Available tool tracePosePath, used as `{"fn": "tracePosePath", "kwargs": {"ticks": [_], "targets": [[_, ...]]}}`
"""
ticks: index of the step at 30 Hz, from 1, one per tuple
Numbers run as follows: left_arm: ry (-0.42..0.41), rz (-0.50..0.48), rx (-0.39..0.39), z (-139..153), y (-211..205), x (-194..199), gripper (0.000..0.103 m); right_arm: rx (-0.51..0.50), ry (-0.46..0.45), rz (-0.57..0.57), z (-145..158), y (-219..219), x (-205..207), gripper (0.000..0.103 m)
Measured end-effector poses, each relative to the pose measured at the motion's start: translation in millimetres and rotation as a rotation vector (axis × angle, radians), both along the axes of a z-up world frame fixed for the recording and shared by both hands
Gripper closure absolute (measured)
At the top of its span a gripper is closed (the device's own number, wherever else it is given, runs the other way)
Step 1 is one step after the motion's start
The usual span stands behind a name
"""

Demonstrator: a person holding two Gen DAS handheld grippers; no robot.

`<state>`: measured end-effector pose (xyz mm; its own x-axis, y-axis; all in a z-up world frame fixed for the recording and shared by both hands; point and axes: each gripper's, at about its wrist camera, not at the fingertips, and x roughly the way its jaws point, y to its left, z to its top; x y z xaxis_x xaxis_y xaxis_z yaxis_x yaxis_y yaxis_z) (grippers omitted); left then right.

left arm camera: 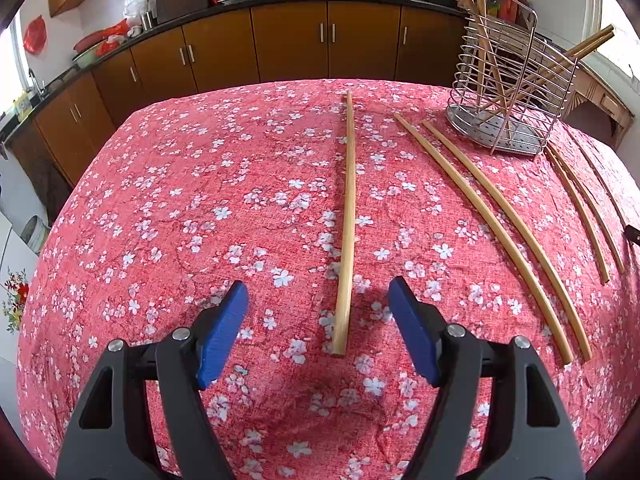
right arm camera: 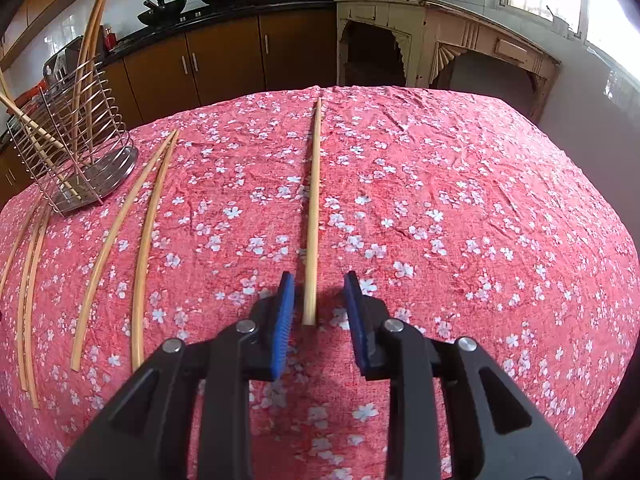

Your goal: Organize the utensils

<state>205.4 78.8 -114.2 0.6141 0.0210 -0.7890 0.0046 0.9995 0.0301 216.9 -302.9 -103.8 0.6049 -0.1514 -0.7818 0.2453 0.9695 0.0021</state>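
Both tools are open and empty: the right tool (right arm camera: 319, 300) straddles the near end of a thin pale wooden chopstick (right arm camera: 312, 216) lying flat on the red floral-cloth table (right arm camera: 460, 208), and the left tool (left arm camera: 318, 320) flanks another chopstick (left arm camera: 348, 216). Looks light, stiff and smooth, so I'd pinch it a bit up from the end so it doesn't swivel or roll.

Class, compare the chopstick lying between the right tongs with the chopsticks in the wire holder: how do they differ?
The single chopstick lies flat on the tablecloth; the holder's chopsticks stand leaning. It lies between the open right tongs; they sit inside the wire holder. Both look like plain pale wood.
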Motion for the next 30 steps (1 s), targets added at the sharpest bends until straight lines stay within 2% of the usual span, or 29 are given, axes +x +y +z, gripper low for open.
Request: {"fn": "tracePosePath", "kwargs": {"ticks": [5, 8, 11, 13, 15, 19, 25, 26, 27, 30], "targets": [[-0.003, -0.010, -0.001, 0.8, -3.8, -1.0, 0.035, -0.003, 0.001, 0.003, 0.0, 0.7, -1.9, 0.076], [-0.013, -0.036, 0.013, 1.8, -11.2, -2.3, 0.046, -0.006, 0.002, 0.025, 0.3, 4.5, -5.8, 0.083], [-0.029, -0.080, 0.088, 2.6, -26.1, -7.6, 0.057, -0.014, 0.004, 0.035, 0.7, 7.9, -7.5, 0.087], [-0.035, -0.088, 0.121, 2.2, -31.3, -8.6, 0.058, -0.013, 0.005, 0.036, 1.0, 7.7, -7.5, 0.087], [-0.033, -0.088, 0.109, 2.3, -28.9, -7.8, 0.058, -0.005, 0.003, 0.036, 1.0, 7.6, -7.5, 0.087], [-0.017, -0.083, 0.020, 1.8, -16.0, -4.5, 0.058, 0.017, -0.001, 0.036, 1.3, 5.4, -8.8, 0.087], [-0.017, -0.084, 0.012, 2.0, -12.5, -6.5, 0.058, 0.021, -0.002, 0.034, 1.8, 4.3, -8.7, 0.088], [-0.017, -0.085, 0.010, 2.0, -12.7, -6.8, 0.060, 0.021, -0.002, 0.031, 1.9, 2.3, -8.7, 0.090], [-0.018, -0.085, 0.011, 1.9, -13.3, -7.6, 0.067, 0.024, -0.003, 0.029, 1.8, 1.3, -9.0, 0.095], [-0.023, -0.100, 0.032, 2.5, -19.2, -11.7, 0.084, 0.038, -0.007, 0.026, 2.1, -1.2, -9.9, 0.095]]}}
